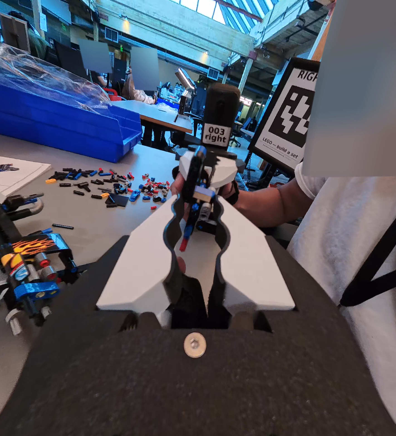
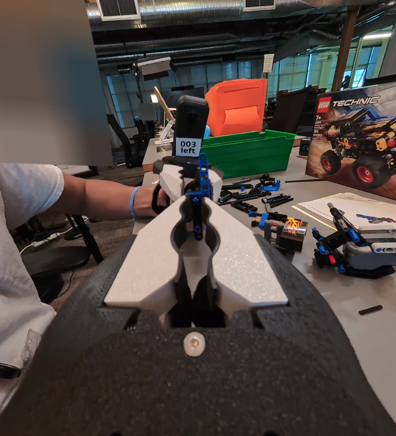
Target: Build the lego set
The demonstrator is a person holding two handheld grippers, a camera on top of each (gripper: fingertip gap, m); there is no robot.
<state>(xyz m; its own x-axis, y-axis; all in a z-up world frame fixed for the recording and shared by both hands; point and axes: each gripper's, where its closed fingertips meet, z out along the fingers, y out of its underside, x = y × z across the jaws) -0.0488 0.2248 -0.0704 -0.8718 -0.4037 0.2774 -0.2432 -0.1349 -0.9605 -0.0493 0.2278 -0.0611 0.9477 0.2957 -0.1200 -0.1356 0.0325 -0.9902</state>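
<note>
Grippers meet in mid-air above the table (image 1: 93, 219): left gripper (image 1: 195, 200) and right gripper (image 2: 195, 200), jaws nearly closed, both pinch the small black-and-blue lego subassembly (image 2: 200, 188). Steady, aligned pressure should seat its parts squarely.

Blue bin (image 1: 57, 122), green bin (image 2: 246, 153), orange, perhaps folded, bag (image 2: 237, 106)
</note>
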